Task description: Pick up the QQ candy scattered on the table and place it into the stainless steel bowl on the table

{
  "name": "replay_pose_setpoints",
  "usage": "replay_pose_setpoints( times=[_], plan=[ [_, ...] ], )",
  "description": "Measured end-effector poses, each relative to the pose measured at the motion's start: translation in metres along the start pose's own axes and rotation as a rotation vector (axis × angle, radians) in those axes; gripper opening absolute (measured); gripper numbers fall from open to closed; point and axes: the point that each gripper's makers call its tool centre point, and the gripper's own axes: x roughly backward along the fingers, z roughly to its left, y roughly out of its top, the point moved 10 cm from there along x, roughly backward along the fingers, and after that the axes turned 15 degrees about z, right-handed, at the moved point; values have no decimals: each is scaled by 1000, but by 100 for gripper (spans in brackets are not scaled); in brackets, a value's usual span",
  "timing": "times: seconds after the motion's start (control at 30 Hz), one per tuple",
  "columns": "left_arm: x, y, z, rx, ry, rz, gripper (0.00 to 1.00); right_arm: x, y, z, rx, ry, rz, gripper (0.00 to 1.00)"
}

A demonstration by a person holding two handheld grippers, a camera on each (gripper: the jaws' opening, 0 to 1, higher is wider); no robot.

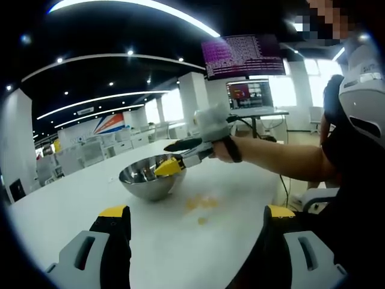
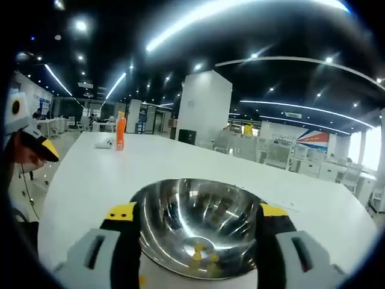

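Stainless steel bowl (image 2: pixel 201 226) is holding yellow QQ candies (image 2: pixel 201 253); right tongs (image 1: pixel 170 167) are hovering released over its rim, left tongs (image 1: pixel 195 232) gaping above the white tabletop (image 1: pixel 72 198).

Left claw (image 1: pixel 195 232) — grey, black jaws, yellow tips.

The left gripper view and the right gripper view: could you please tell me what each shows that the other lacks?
Left gripper view alone: loose candy on the table, a monitor, the right tool over the bowl.

Right gripper view alone: an orange bottle, candy in the bowl.

Shared: the bowl, the white table.
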Motion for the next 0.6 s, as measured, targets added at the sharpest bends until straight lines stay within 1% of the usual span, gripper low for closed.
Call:
replay_pose_setpoints(
  times=[0.17,0.33,0.4,0.47,0.6],
  plan=[
    [1,0,0,0,3,-1,91,1,1,2,10,4,-4,74],
    [0,-2,0,-4,10,13,91,4,0,2,11,-1,-1,70],
    [1,-2,1,-4,12,12,91,8,0,3,11,-4,-10,70],
    [1,-2,1,2,9,4,91,15,2,3,7,-6,-40,70],
    [1,-2,2,4,9,1,91,34,5,6,11,-20,-75,68]
  ],
)
